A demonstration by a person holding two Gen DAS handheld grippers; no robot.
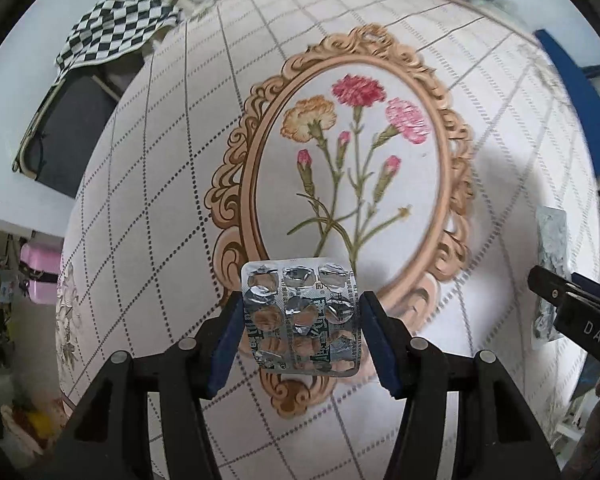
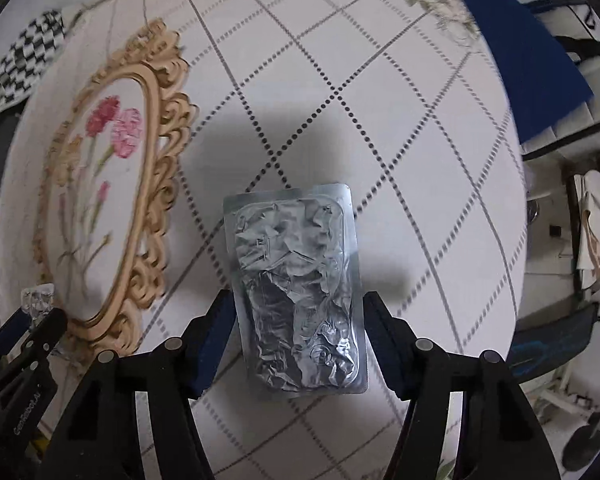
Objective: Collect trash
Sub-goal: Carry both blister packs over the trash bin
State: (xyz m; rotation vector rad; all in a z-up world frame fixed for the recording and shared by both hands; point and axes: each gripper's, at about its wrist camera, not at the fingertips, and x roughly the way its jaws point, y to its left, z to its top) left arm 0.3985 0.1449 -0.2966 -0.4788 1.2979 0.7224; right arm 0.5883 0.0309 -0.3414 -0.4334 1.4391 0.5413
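Seen from the left wrist, the left gripper (image 1: 300,334) points down at a round table (image 1: 148,184) covered in a cream cloth with dotted diamond lines and a printed oval frame of carnations (image 1: 352,152). Between its blue pads sits a used pill blister sheet (image 1: 302,320), silver foil with punched-out pockets, and both long edges meet the pads, so the jaws are clamped on it at a middling width. The sheet stands clear above the cloth, over the lower rim of the printed frame. At the right edge the right gripper (image 1: 556,300) shows with a second foil piece beside it.

From the right wrist, the right gripper (image 2: 298,344) aims straight down and carries a crumpled foil blister pack (image 2: 296,288), longer than the first. Its lower half lies between the blue pads; each pad touches a side edge. At far left the left gripper (image 2: 28,320) appears with its sheet (image 2: 38,300).
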